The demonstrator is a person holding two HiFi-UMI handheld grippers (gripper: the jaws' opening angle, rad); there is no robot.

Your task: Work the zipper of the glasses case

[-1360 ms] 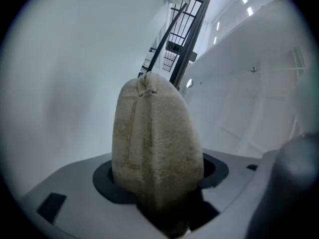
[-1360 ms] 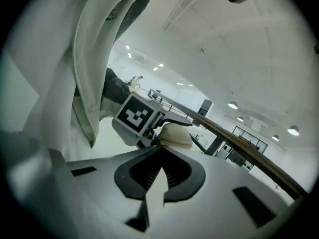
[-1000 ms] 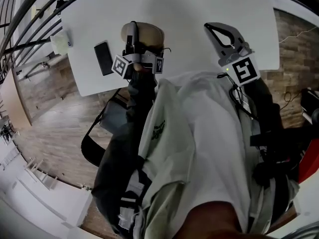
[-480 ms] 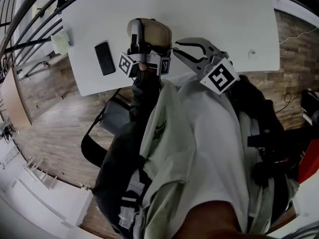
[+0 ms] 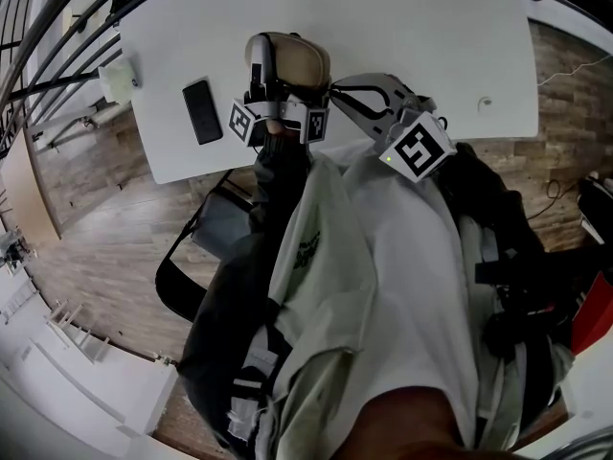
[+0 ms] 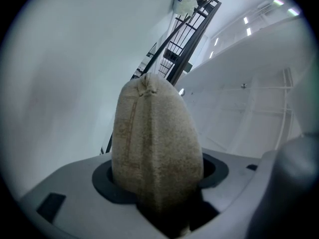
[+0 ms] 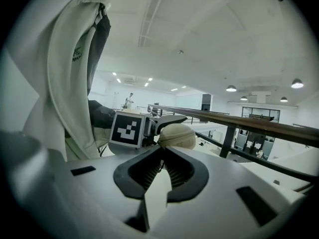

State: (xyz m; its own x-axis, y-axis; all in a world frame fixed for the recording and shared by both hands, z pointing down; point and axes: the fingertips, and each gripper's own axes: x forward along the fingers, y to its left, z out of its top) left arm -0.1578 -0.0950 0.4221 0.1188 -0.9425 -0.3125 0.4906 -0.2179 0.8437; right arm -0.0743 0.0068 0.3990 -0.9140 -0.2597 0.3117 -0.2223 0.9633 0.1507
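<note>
A beige fabric glasses case (image 5: 295, 57) lies on the white table (image 5: 412, 27). My left gripper (image 5: 261, 67) is shut on the case's left part, and in the left gripper view the case (image 6: 154, 138) fills the space between the jaws of that gripper (image 6: 155, 185). My right gripper (image 5: 335, 88) is at the case's right end. Its jaws are closing, the tips nearly together on a thin dark zipper pull (image 5: 330, 91). In the right gripper view the case (image 7: 178, 136) sits just beyond the tips of the right gripper (image 7: 162, 148).
A black phone (image 5: 202, 111) lies on the table to the left of the case. A small white box (image 5: 116, 80) sits by the table's left edge. A small round mark (image 5: 484, 102) shows at the right. The table's front edge runs just under both grippers.
The right gripper came in from the right to the case's right end, opened on the way, and is nearly shut there now. The left gripper and case shifted slightly right.
</note>
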